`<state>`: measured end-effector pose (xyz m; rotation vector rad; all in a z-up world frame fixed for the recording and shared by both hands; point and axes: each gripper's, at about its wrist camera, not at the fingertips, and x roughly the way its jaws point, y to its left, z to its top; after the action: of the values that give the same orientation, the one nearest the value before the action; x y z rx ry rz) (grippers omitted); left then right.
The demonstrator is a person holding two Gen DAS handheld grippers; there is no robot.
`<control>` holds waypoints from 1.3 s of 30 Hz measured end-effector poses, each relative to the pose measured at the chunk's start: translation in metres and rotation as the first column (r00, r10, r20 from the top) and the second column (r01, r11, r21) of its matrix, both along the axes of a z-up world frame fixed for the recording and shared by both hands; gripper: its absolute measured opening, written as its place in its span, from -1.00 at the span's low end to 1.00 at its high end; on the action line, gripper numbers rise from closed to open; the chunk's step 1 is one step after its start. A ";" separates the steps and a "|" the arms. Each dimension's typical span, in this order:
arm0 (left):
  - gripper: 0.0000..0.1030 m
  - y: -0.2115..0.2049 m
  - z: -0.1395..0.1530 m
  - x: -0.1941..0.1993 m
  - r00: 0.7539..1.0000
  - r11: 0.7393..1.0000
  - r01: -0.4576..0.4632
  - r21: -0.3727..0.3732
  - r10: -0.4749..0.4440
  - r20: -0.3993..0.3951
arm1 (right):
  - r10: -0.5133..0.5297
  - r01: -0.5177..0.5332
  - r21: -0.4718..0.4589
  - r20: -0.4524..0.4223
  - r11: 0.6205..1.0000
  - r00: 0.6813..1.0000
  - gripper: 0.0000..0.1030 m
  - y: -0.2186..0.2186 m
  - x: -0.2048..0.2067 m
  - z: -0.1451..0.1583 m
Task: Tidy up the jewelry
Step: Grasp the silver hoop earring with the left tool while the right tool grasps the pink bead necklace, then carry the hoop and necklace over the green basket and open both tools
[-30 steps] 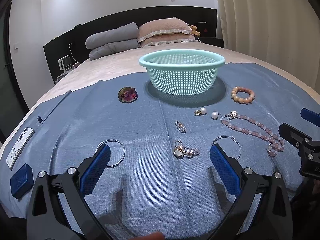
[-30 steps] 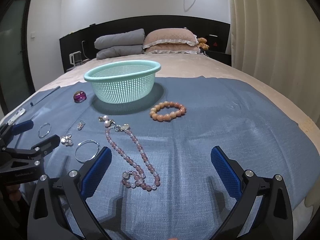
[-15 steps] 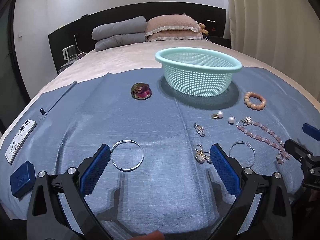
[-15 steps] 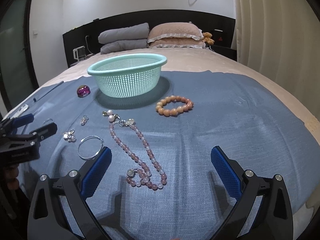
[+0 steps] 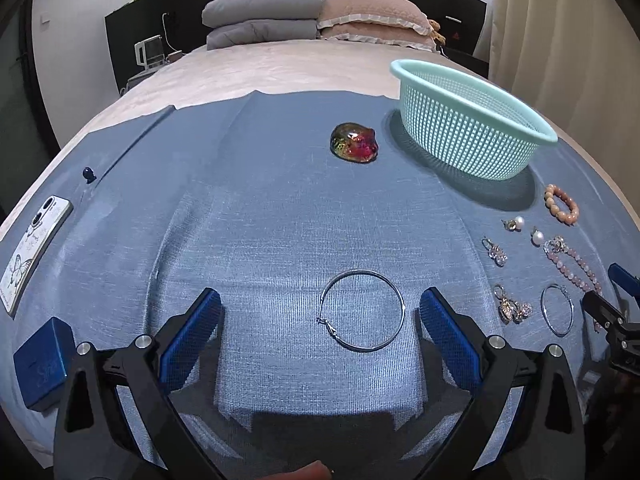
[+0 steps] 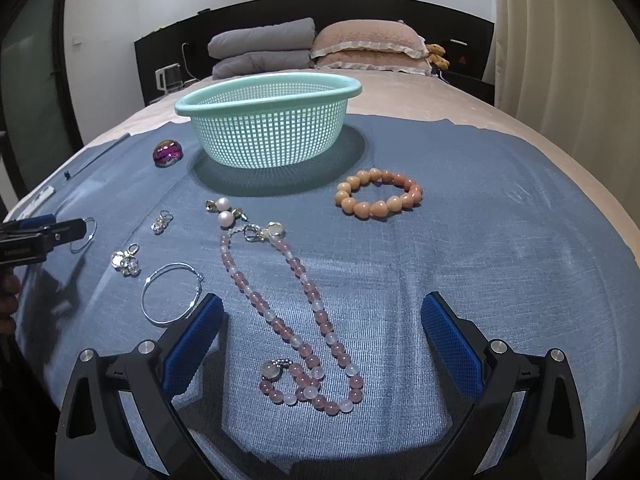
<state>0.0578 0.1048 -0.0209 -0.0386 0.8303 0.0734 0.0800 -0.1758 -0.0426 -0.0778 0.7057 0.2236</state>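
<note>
Hoop earring (image 5: 362,310) lies flat on the bed's blue cloth (image 5: 260,220), just ahead of the left claw (image 5: 320,320) and toward its right finger; jaws spread wide, empty. Right claw (image 6: 320,324), equally spread, hovers over the pink bead necklace (image 6: 296,320). Left is nearer the hoop.

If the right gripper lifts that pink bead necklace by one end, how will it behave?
The necklace will probably hang limp: it lies in loose curves on the cloth, so it looks strung on flexible cord. Its round, glossy beads may slip between the pads unless pinched squarely. The coiled lower end would likely drag and swing as it rises.
</note>
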 end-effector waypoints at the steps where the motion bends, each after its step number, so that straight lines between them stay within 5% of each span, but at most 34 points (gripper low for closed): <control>1: 0.89 -0.003 -0.005 0.002 1.000 1.000 0.008 0.020 -0.008 -0.013 | 0.001 -0.001 -0.003 0.001 1.000 1.000 0.86 0.000 0.001 -0.001; 3: 0.92 -0.007 -0.010 0.002 0.999 0.998 0.027 0.064 -0.028 0.017 | -0.001 0.001 0.005 -0.004 1.000 1.000 0.87 0.000 0.002 -0.005; 12: 0.91 -0.003 -0.012 0.002 0.998 0.999 0.012 0.039 -0.014 0.061 | 0.005 -0.006 -0.024 -0.014 1.000 1.000 0.85 0.001 0.002 -0.008; 15: 0.75 -0.008 -0.012 -0.002 0.996 0.998 0.028 0.059 -0.032 0.078 | 0.020 -0.021 -0.033 -0.022 0.999 1.000 0.77 0.002 0.000 -0.007; 17: 0.38 -0.017 -0.009 -0.005 0.993 0.994 0.070 0.085 -0.077 0.089 | 0.057 -0.057 -0.036 -0.012 0.998 0.998 0.45 0.006 -0.006 -0.004; 19: -0.08 -0.025 -0.008 -0.007 0.989 0.989 0.112 0.095 -0.121 0.086 | 0.116 -0.116 -0.027 -0.015 0.993 0.993 -0.07 0.011 -0.010 -0.004; 24: -0.14 -0.023 -0.006 -0.007 0.988 0.990 0.129 0.055 -0.133 0.078 | 0.174 -0.173 0.019 -0.026 0.985 0.984 -0.78 0.012 -0.012 -0.002; 33: -0.15 -0.025 -0.004 -0.019 0.988 0.990 0.140 0.037 -0.142 0.055 | 0.217 -0.200 0.185 -0.077 0.962 0.973 -0.79 -0.001 -0.021 0.004; 39: -0.15 -0.023 0.000 -0.043 0.988 0.990 0.144 -0.003 -0.144 0.053 | 0.266 -0.238 0.343 -0.036 0.909 0.963 -0.89 -0.006 -0.036 0.025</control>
<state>0.0148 0.0816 -0.0213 0.0135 0.7783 -0.0662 0.0445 -0.1818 -0.0180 0.1697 0.7294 0.5969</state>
